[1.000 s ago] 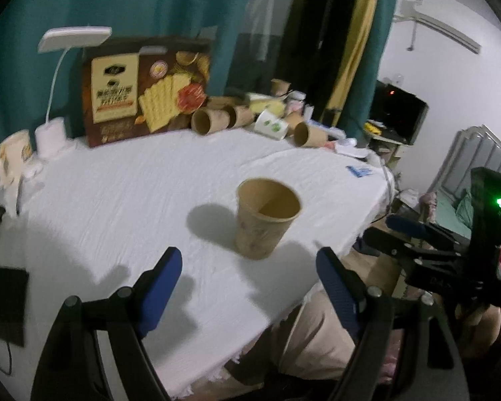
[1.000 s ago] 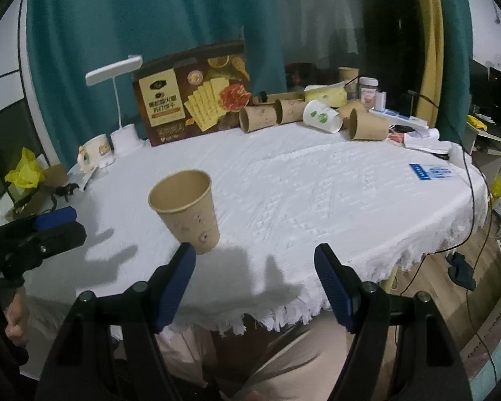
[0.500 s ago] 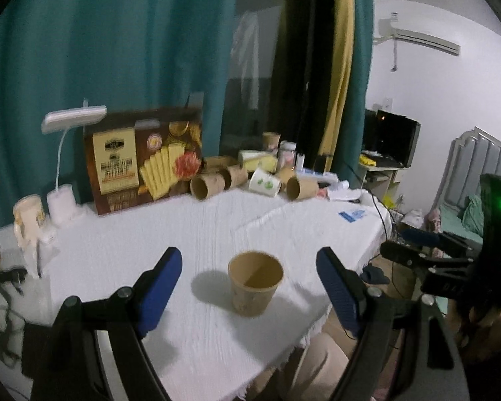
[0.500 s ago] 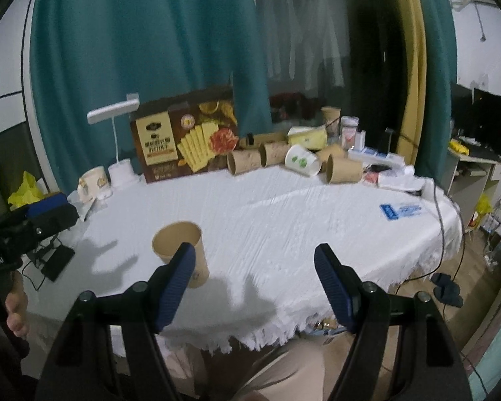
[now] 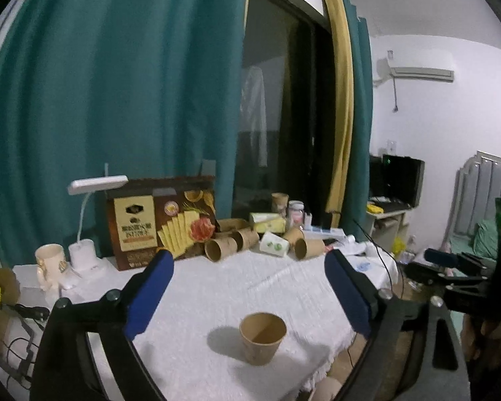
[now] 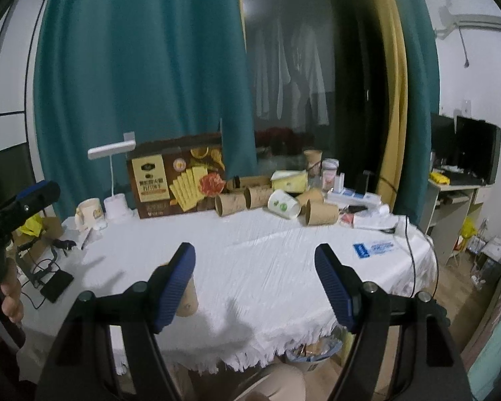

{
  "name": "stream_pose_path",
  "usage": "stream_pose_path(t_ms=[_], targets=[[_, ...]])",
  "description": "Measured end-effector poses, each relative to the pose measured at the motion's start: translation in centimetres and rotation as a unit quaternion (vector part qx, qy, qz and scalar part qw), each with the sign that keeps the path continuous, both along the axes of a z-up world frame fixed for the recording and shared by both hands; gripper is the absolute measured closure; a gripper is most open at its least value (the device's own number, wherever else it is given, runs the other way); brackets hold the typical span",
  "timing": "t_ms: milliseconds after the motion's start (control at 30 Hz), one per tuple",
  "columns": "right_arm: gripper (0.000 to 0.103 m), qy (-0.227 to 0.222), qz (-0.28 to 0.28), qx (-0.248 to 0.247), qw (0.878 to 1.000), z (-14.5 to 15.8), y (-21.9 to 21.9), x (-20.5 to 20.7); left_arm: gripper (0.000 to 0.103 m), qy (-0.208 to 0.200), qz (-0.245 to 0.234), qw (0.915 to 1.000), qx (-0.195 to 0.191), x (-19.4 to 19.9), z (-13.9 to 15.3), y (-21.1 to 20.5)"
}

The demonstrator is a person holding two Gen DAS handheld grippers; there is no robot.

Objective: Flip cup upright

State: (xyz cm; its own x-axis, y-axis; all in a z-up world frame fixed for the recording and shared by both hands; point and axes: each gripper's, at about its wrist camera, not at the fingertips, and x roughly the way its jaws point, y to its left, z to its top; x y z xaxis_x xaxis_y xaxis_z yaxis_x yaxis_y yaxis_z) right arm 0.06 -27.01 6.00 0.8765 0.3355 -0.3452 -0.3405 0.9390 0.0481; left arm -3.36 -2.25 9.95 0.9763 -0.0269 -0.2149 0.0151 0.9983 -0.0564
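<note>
Cup (image 5: pixel 262 337) upright, brown paper, empty

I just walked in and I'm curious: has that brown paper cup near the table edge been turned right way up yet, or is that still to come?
It looks done. The brown paper cup stands upright, mouth up, on the white tablecloth. Nothing is in hand: the left gripper, whose jaws have just been opening, and the right gripper are both open and empty. For this cup, apparently nothing is left.

Matt paper cup (image 5: pixel 262 337), textured cloth tablecloth (image 5: pixel 250 287)
</note>
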Motion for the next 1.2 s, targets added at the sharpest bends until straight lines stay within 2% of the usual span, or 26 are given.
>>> stream_pose_path(t_ms=[267,367,600,1200], targets=[[0.03,-0.043,0.006,0.003,0.999,2.1,-0.1,-2.3,0.001,-0.029,0.014,0.9995,-0.006,-1.9,0.5,0.6],[0.028,-0.053,0.013,0.003,0.998,2.3,0.3,-2.8,0.001,-0.025,0.017,0.9995,-0.003,-2.0,-0.1,0.8],[0.028,-0.051,0.023,0.011,0.998,2.3,1.1,-2.9,0.001,-0.009,0.021,0.9997,-0.009,-1.8,-1.0,1.6],[0.028,-0.047,0.026,0.012,0.998,2.2,1.7,-2.4,0.001,-0.009,0.023,0.9997,-0.009,-1.8,-1.1,1.6]])
